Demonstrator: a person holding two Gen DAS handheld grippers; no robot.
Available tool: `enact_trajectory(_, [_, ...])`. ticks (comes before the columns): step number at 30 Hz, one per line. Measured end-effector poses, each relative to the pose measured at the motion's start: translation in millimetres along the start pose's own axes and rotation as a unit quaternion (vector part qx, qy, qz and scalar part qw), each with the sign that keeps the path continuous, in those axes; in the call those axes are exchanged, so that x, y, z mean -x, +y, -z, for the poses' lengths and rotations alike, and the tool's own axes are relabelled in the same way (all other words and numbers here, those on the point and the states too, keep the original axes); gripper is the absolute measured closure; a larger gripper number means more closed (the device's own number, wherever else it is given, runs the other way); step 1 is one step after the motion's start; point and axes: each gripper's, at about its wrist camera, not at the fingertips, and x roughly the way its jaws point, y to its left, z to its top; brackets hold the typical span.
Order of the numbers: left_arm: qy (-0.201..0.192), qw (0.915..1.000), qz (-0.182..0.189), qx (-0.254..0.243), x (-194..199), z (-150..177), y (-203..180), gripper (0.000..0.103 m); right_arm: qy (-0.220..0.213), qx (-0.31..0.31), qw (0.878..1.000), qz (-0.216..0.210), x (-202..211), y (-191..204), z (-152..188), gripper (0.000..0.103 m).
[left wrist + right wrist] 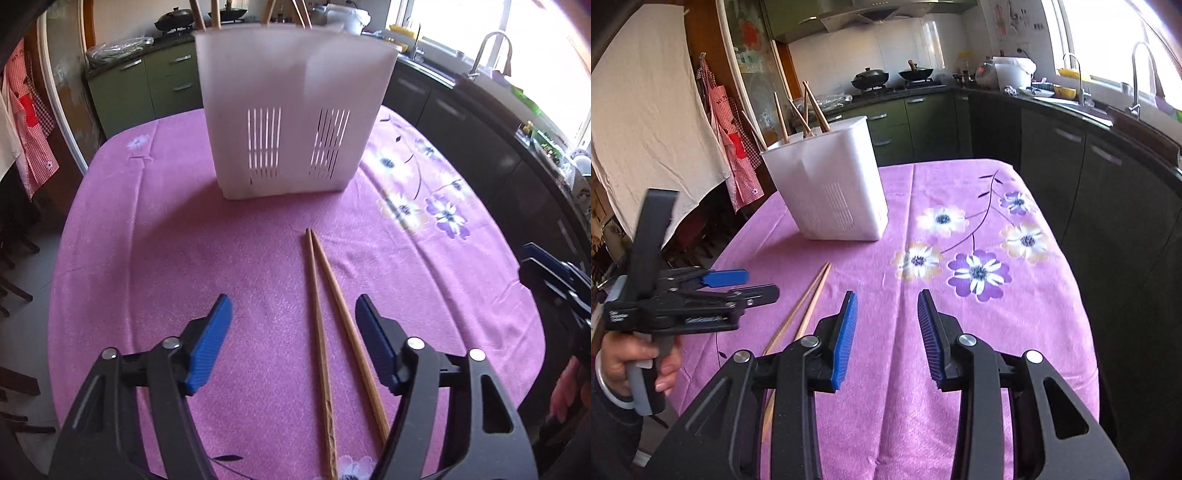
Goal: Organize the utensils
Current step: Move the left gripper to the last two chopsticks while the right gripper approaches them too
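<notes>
Two wooden chopsticks (325,314) lie loose on the pink floral cloth (147,240) near my bench's near edge, inside my left gripper (293,343), jaws parted, untouched. Right gripper (886,332) hangs released over bare cloth. Farther back stands the white utensil holder (291,114) with more chopsticks.

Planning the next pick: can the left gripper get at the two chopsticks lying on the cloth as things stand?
Probably yes. The left gripper is open, and the chopsticks lie loose on the pink tablecloth, running between its fingers. Nothing covers them; the white holder stands well beyond.
</notes>
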Motion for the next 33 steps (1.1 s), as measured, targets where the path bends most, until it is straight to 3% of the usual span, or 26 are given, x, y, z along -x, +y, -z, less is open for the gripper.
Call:
enact_trajectory(3, [0.010, 0.9999, -0.005, -0.002, -9, 0, -3, 0.049, 0.006, -0.005, 1.000, -0.005, -3, -2, -1, 0.069])
enact_trajectory(8, [0.020, 0.9996, -0.012, -0.017, -15, 2, -11, 0.053, 0.007, -0.011, 1.000, -0.010, -4, -6, -2, 0.069])
enact_trajectory(17, [0.032, 0.9993, -0.010, -0.019, -24, 3, -14, 0.054, 0.011, -0.017, 1.000, -0.018, -5, -8, -1, 0.069])
enact_trajectory(23, [0.040, 0.9986, -0.023, -0.025, -34, 3, -13, 0.068, 0.014, -0.021, 0.999, -0.023, -7, -8, -1, 0.069])
enact_trajectory(33, [0.038, 0.9987, -0.026, -0.023, -43, -11, -10, 0.066, 0.018, -0.021, 0.999, -0.032, -9, -6, -1, 0.069])
